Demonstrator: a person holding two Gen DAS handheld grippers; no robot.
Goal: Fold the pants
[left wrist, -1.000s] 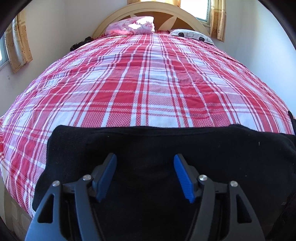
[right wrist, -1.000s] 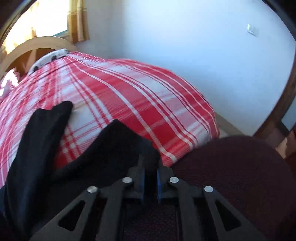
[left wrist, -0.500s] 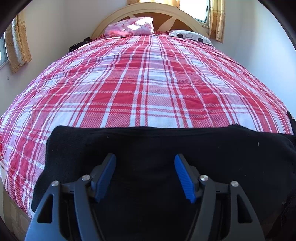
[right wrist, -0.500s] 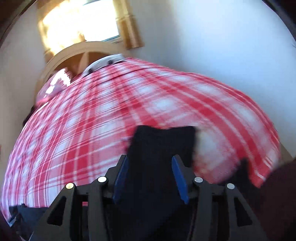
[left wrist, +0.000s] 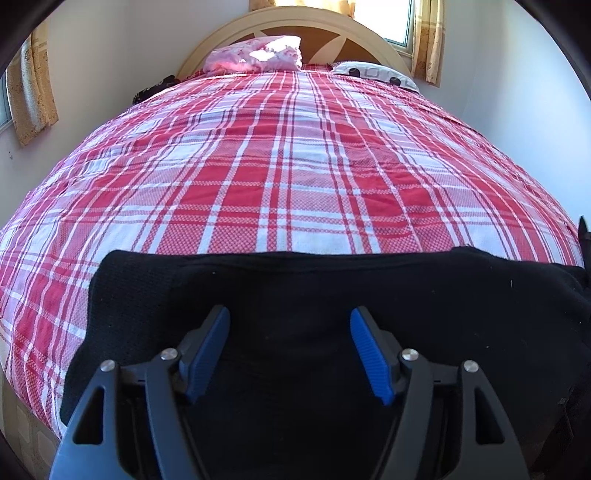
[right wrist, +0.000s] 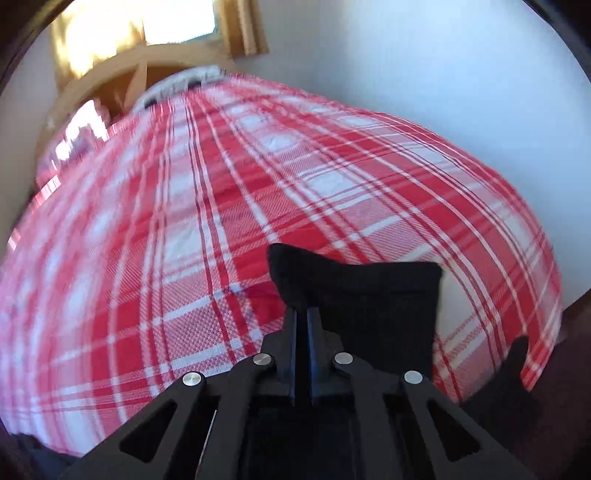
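Black pants [left wrist: 406, 288] lie across the near edge of a bed with a red and white plaid cover [left wrist: 288, 166]. My left gripper [left wrist: 290, 321] hangs open just over them, its blue pads [left wrist: 208, 347] wide apart with only black cloth beneath. In the blurred right wrist view my right gripper [right wrist: 302, 312] is shut, and a black end of the pants [right wrist: 369, 295] rises from its tips above the plaid cover [right wrist: 184, 240]. Another dark fold [right wrist: 517, 387] sits at the lower right.
A pink pillow [left wrist: 255, 55] and a grey patterned pillow [left wrist: 373, 72] rest against the curved headboard [left wrist: 295, 22]. Walls close in on both sides of the bed, with a curtain [left wrist: 31, 96] on the left. Wide plaid surface stretches beyond the pants.
My right gripper opened, swung left over the bed and shut again on a black end of the pants. The left gripper and the pants under it stayed put.
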